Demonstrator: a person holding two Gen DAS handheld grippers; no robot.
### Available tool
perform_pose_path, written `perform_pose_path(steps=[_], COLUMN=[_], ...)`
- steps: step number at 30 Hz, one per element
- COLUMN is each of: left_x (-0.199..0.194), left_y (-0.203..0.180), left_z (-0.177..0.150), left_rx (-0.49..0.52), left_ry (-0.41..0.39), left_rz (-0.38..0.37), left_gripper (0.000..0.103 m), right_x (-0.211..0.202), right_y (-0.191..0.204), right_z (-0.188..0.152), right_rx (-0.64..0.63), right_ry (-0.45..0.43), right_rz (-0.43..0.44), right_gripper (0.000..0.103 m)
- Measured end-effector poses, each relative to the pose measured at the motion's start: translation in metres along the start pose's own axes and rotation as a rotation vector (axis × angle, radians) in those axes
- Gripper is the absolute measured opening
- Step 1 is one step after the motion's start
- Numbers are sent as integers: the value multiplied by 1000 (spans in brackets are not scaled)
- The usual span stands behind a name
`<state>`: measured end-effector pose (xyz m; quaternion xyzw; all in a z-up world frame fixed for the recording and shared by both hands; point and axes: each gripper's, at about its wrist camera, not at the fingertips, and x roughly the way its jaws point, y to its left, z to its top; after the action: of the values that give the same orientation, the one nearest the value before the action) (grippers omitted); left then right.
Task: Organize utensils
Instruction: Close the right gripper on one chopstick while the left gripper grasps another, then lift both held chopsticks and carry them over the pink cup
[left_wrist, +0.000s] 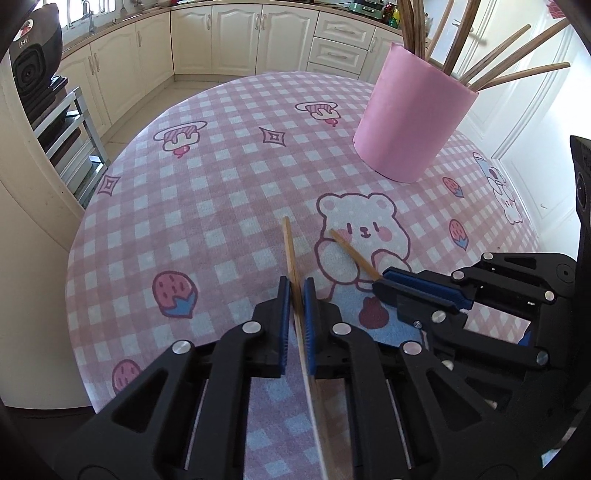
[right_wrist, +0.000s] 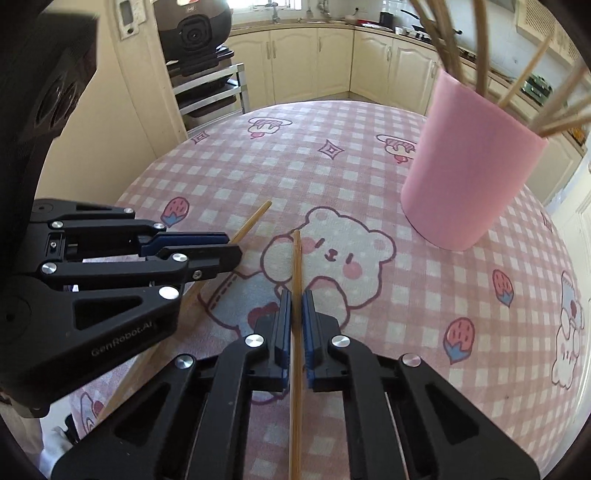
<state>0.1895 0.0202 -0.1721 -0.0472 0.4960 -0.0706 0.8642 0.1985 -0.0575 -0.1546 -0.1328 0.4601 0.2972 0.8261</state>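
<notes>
A round surface (left_wrist: 221, 184) under a pink checked cloth printed with bears and strawberries stands in a kitchen lined with cream cabinets (left_wrist: 236, 37), a metal rack (left_wrist: 74, 140) off to one side. Near its far edge a pink holder (left_wrist: 413, 118) stands upright, full of wooden sticks. The left gripper (left_wrist: 296, 295) and the right gripper (right_wrist: 296, 306), side by side, each have jaws pinching one chopstick (left_wrist: 290, 251) (right_wrist: 296, 266) low over the cloth.

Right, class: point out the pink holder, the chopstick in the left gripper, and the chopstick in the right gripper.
pink holder (left_wrist: 410, 118), left wrist view, on its side wall.
left gripper's chopstick (left_wrist: 289, 243), left wrist view, on its shaft beyond the fingertips.
right gripper's chopstick (right_wrist: 296, 258), right wrist view, on its shaft beyond the fingertips.
</notes>
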Motion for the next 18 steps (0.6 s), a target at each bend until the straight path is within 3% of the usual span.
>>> perform_pose_path(steps=[8, 18], left_x=[-35, -124], left_y=[-8, -36], left_z=[3, 14], left_rx=[2, 50], left_ry=[-61, -249], left_rz=[-60, -131], left_gripper=[6, 6], right_x=[-51, -134], right_y=[-17, -20], right_z=[-7, -8], right_rx=[120, 170], right_ry=[-154, -404], right_rz=[100, 132], right_gripper=[5, 5])
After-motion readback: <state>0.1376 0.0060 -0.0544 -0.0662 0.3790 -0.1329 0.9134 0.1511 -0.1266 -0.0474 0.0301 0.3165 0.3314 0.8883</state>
